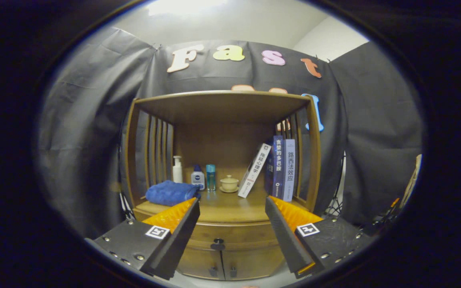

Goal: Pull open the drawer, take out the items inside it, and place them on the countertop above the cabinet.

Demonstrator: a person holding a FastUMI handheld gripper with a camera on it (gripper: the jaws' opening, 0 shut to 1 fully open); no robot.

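While the tool (pixel 232 204) hung spread and empty, the drawer (pixel 230 234) sat closed beyond it, below the desk (pixel 230 208).

Gripper (pixel 232 202), jaws wide apart, empty.

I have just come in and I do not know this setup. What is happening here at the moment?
A person is holding a gripper with its fingers open, facing a wooden cabinet. The drawer under the countertop is closed, and its knob sits between the fingers, just beyond them. Nothing is gripped yet. On the countertop there are a folded blue towel, some bottles, a small lidded cup and books.
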